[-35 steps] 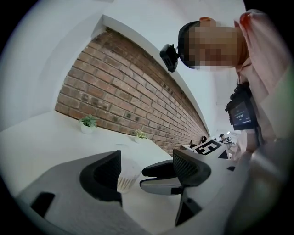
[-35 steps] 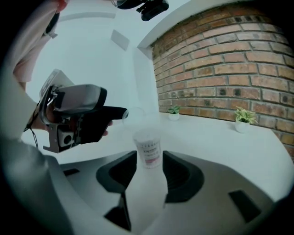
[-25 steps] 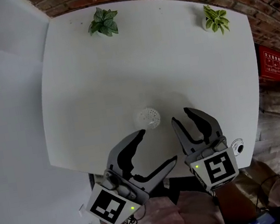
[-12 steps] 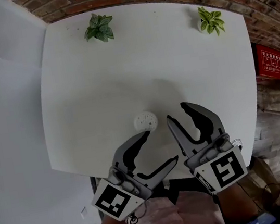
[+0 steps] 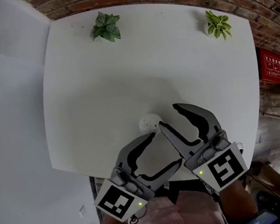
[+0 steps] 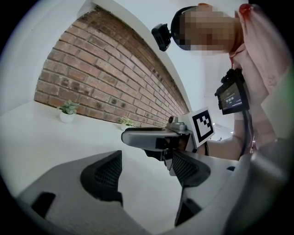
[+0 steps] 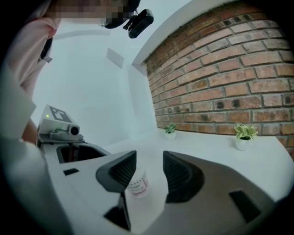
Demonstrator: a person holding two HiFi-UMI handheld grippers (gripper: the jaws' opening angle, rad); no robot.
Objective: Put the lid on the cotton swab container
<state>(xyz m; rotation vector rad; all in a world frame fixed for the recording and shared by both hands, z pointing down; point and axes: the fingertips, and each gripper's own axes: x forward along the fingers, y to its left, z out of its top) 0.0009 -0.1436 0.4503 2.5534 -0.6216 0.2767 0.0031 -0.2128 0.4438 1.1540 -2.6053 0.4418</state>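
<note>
Partly hidden behind one jaw, the clear, pink-labelled cotton swab container (image 7: 138, 186) stands on the desk (image 5: 121, 59), lower centre of frame, between the opening right tongs (image 7: 149, 160). Its top seems uncovered. The left tongs (image 6: 146, 167) gape wide, empty.

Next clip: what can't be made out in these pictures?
- Lid: none shows separately; in the head view the small white round cotton swab container is too small to tell whether it is capped.
- Its pink label print: right gripper view, blurred and partly behind a pad of the right gripper, whose opening jaws grip nothing.
</note>
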